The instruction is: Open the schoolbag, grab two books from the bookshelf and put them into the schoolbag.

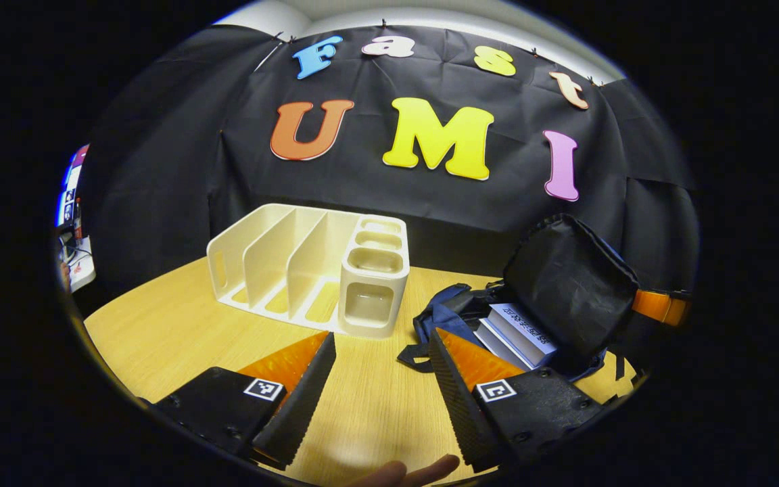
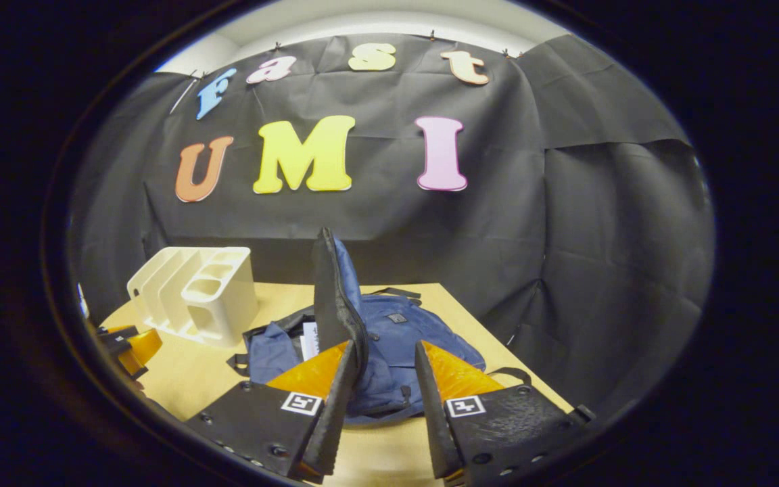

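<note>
While both grippers gape empty | books [image 1: 516, 331] in schoolbag [image 2: 389, 352] | spine print illegible

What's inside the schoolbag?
Two books lie stacked inside the open schoolbag, spines showing. The raised flap and books cover the rest of the inside.

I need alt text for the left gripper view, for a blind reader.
Two books lie inside the open schoolbag at right on a wooden table. A white bookshelf stands empty at left. The left tool is open in front.
</note>
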### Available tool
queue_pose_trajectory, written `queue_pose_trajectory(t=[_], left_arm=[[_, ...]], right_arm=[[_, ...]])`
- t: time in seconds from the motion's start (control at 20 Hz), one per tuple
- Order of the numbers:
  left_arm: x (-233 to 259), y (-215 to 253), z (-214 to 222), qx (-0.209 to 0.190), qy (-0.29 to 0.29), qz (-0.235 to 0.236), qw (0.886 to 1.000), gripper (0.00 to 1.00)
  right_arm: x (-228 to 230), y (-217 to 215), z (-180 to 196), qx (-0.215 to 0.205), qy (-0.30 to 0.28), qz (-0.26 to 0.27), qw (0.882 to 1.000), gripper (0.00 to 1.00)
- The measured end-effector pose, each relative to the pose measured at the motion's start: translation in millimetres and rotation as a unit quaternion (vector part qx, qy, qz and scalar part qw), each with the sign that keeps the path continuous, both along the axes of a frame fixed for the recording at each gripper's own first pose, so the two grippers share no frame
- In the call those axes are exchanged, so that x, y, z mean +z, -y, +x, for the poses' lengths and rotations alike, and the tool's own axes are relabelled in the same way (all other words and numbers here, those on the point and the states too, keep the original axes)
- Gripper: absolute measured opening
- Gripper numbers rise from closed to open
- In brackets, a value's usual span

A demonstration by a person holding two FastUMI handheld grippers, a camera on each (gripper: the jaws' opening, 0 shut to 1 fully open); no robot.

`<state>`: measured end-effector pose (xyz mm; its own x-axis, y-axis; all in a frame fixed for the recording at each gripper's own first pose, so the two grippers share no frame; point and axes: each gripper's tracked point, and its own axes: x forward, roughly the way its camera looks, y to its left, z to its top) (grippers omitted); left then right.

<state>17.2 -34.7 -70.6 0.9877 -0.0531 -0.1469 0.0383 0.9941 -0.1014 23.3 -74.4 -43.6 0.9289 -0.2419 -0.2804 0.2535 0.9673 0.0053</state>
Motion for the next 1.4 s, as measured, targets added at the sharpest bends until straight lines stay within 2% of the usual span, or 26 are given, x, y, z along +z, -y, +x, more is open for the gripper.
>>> queue_pose_trajectory(t=[0.1,0.3,0.45,0.5,0.75,0.85,0.95,1.4], left_arm=[[12.0,-0.8,-14.4,-0.01,0.013,0.002,1.0,0.88],[39.4,-29.6,-40.1,0.009,0.033,0.016,0.999,0.89],[54.6,-44.1,-60.2,0.015,0.048,0.029,0.998,0.9],[58.2,-49.8,-68.1,0.016,0.058,0.037,0.998,0.91],[76.2,-69.2,-93.6,0.017,0.087,0.061,0.994,0.96],[82.0,-64.5,-97.8,0.001,0.098,0.06,0.993,0.97],[80.7,-69.7,-98.7,0.01,0.098,0.066,0.993,0.97],[66.3,-72.2,-87.2,0.003,0.08,0.04,0.996,0.98]], right_arm=[[11.2,-6.9,-15.3,0.004,0.025,0.004,1.0,0.6],[32.7,-14.3,-49.6,0.017,0.065,-0.012,0.998,0.59],[45.9,-17.6,-74.5,0.023,0.094,-0.013,0.995,0.74],[47.4,-19.4,-80.4,0.027,0.099,-0.016,0.995,0.76],[50.1,-27.0,-94.9,0.041,0.11,-0.021,0.993,0.95],[43.6,-28.3,-99.2,0.041,0.1,-0.02,0.994,0.95],[51.9,-25.4,-103.7,0.036,0.109,-0.039,0.993,0.95],[40.4,-24.8,-102.4,0.029,0.093,-0.035,0.995,0.96]])
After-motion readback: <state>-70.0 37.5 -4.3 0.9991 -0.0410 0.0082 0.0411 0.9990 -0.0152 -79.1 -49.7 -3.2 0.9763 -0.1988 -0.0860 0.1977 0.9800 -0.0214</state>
